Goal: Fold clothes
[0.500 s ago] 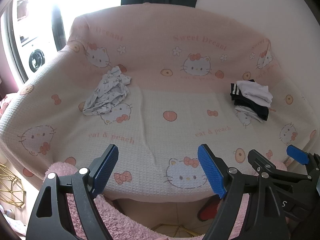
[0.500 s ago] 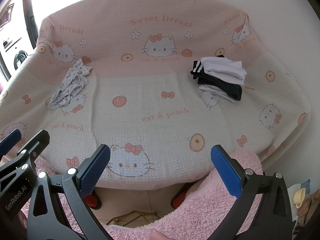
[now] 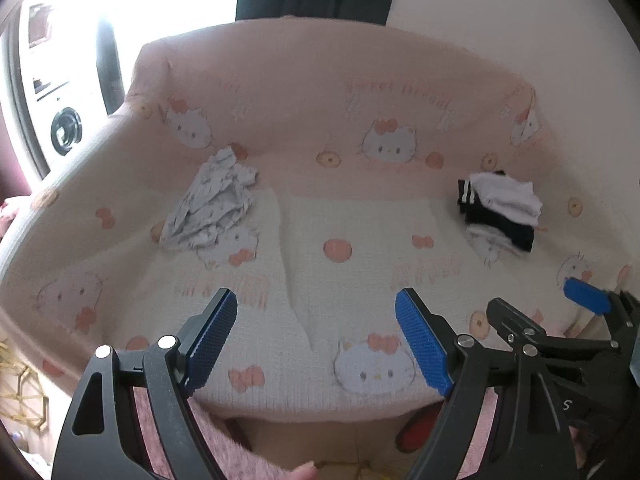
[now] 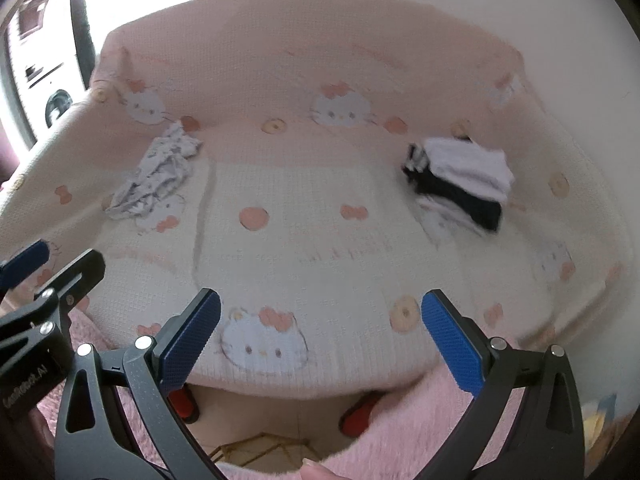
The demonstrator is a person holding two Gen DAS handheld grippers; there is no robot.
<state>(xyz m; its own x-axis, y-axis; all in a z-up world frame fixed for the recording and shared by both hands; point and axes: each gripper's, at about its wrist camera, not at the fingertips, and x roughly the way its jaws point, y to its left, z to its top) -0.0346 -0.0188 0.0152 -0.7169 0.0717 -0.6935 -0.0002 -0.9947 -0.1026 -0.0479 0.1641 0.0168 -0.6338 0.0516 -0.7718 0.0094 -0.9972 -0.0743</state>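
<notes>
— Looking from the left wrist: left gripper (image 3: pixel 316 332) spread wide, blue pads (image 3: pixel 212 336) bare, nothing between. Hanging over the front edge of the sofa cover (image 3: pixel 312 240), tilted down toward the seat. Crumpled grey garment (image 3: pixel 212 204) lying well ahead on the seat's left, against the backrest, apart from both tools. Folded pile (image 3: pixel 500 208), white on black, far across on the right.

— Seen from the right wrist as well: right gripper (image 4: pixel 320 336) released, jaws wide, holding nothing, over the front edge too. Same garment (image 4: pixel 156 176) up left, same pile (image 4: pixel 460 176) up right, closer and larger here.

— Showing only on the left wrist: a round washer door (image 3: pixel 66 132) clear at the far left, and gold wire (image 3: pixel 20 392) low in the corner. Also the right gripper's one blue pad (image 3: pixel 586 296) and black frame poking in at the right edge.

— Showing only on the right wrist: left gripper's frame (image 4: pixel 48 312) entering from the left, lettering on its side too blurred to read. Two red feet (image 4: pixel 360 412) under the sofa plain here, only one partly seen in the other view. A fingertip (image 4: pixel 316 470) at the bottom edge, pink fluffy fabric (image 4: pixel 400 420) beside it.

— Blurred, both views; cover print soft, words unreadable.
</notes>
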